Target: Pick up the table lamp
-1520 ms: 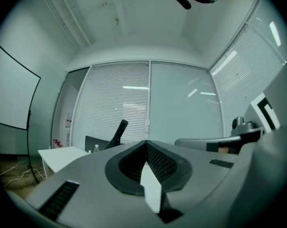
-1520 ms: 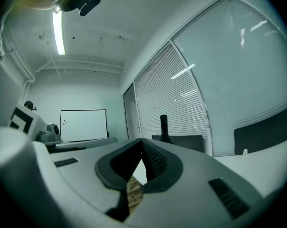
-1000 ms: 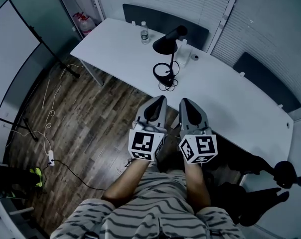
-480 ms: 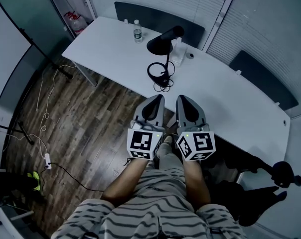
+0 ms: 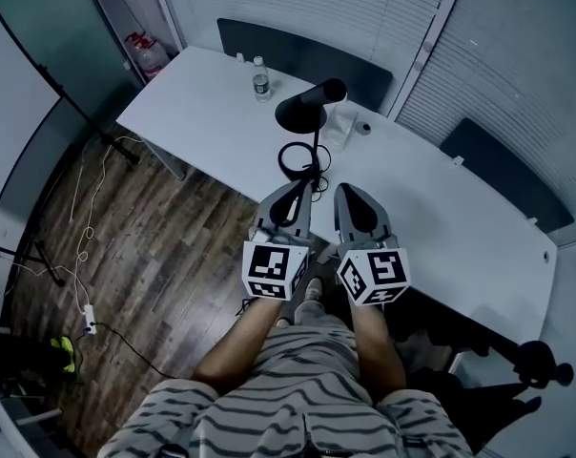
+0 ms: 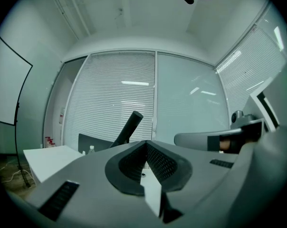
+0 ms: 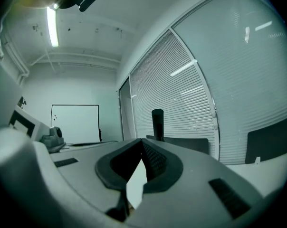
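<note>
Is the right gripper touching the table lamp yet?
Apart. In the head view, bare white table shows between the right gripper and the table lamp; its jaws are shut on nothing.

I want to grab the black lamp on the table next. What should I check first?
1. Table lamp upright on the table: ok.
2. Left hand-held gripper jaws open for a grab: not ok, shut and empty.
3. Right hand-held gripper jaws open: not ok, shut and empty.
4. Water bottle out of the way: ok, it stands apart from the lamp.
5. Cord at the lamp's base loose enough to lift: cannot tell.
</note>
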Motion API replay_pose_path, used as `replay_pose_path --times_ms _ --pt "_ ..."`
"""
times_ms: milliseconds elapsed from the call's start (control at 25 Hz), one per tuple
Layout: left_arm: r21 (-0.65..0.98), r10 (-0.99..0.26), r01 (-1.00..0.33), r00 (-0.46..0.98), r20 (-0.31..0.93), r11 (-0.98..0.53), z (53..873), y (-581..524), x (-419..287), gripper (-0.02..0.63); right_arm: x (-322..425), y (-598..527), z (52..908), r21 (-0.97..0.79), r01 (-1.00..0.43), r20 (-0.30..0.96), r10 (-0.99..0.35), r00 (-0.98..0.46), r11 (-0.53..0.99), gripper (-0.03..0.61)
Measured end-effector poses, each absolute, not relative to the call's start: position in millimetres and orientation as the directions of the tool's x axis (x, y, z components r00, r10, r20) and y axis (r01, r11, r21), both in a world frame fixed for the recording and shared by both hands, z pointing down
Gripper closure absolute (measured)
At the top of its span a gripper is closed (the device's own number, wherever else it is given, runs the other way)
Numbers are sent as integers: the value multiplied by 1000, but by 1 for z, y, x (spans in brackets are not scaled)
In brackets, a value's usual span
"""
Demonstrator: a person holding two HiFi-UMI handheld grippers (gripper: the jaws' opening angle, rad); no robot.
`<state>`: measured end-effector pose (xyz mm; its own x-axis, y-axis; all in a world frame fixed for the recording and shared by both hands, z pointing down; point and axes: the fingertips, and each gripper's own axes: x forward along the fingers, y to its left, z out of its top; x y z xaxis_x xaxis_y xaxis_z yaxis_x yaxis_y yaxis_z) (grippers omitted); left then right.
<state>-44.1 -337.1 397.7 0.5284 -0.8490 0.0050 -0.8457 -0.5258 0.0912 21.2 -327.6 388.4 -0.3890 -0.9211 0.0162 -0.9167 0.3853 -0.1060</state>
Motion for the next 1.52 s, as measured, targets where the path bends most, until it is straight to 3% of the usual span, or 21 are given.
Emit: replay_pose_path --times_ms 480,840,1240,1520 --pt "86 -850 -855 518 94 -511 449 -426 -24 604 44 -386 409 -133 -911 36 -917 -398 390 568" --pt "21 -834 -843 535 134 -537 466 -479 0 491 57 -403 415 -140 -911 40 -917 -398 389 568" --pt "93 -846 -864 504 175 -495 480 -518 4 466 64 -409 422 -149 -911 49 -917 -396 386 568" --pt "38 -846 -860 508 161 -509 480 -535 12 468 70 -409 423 -136 -915 54 -920 -389 379 568"
